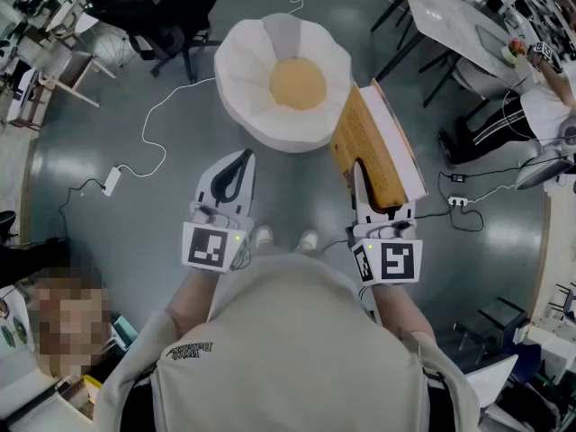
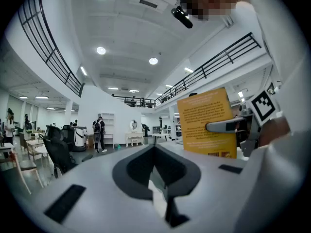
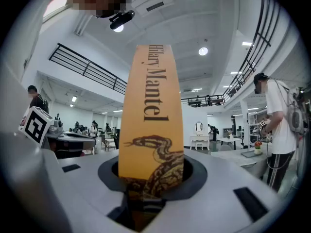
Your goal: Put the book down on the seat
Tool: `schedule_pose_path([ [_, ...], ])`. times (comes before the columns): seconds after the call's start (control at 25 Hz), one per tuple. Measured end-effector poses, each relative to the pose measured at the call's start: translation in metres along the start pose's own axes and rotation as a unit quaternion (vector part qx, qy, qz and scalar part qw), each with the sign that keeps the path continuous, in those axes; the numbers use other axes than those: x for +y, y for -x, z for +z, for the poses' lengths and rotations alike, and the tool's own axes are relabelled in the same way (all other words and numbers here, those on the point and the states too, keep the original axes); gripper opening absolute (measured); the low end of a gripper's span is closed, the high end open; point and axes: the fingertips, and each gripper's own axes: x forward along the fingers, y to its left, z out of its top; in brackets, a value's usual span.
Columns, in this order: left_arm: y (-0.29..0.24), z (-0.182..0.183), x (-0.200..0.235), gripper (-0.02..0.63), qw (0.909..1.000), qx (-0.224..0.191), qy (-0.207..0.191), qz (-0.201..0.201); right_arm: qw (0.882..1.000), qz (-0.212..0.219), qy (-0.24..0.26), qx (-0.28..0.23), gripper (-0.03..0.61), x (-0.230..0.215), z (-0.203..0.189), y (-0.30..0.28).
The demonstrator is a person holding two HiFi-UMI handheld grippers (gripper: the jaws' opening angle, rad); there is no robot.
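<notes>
a person stands over a glossy grey floor (image 1: pixel 135 106), seen from above, a claw in each hand. the right gripper (image 1: pixel 364 183) is clamped on the near end of an orange book (image 1: pixel 369 147), which it holds in the air on edge, level, with the spine facing the person. the right gripper view shows the spine (image 3: pixel 151 110) rising straight out from between the jaws. the left gripper (image 1: pixel 236 165) is closed with nothing in it, and hangs apart from the book.

the seat (image 1: pixel 243 70) lies ahead, low on the floor, with the book off to its right and not yet over it.

to do this step well, it likely pays to carry the book forward and left until it sits above the tan cushion (image 1: pixel 298 83), roll it flat, lower it until the cover rests there, and only then part the jaws. letting go early would probably tip a thick book off the sloping rim.

the book looks like a heavy hardback: matte orange cover, dark snake drawing and dark lettering on the spine, pale page block. the seat is round and petal-shaped, white, soft-looking and padded, dished toward its flat tan middle.
</notes>
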Motion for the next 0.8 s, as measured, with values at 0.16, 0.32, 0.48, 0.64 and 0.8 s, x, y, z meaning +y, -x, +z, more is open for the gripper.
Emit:
schedule_pose_path([
  [0.16,-0.007,-0.005,-0.004,0.009,1.0,0.003,0.008,-0.002,1.0,0.002,0.002,-0.001,0.15,-0.003,-0.002,-0.002],
  [0.32,-0.015,-0.011,-0.009,0.009,0.9997,0.012,0.02,-0.006,1.0,0.003,0.009,0.001,0.15,-0.008,-0.005,0.002],
  [0.48,-0.02,-0.012,-0.014,0.009,0.9994,0.02,0.029,-0.006,1.0,0.002,-0.008,-0.008,0.15,-0.018,-0.004,0.005],
  [0.64,-0.029,-0.013,-0.021,0.009,0.9993,0.022,0.029,-0.006,1.0,-0.006,-0.013,-0.011,0.15,-0.035,-0.006,0.011],
  [0.8,-0.038,-0.011,-0.034,0.009,0.9993,0.024,0.027,-0.004,1.0,-0.009,-0.015,-0.007,0.15,-0.054,-0.012,0.02],
])
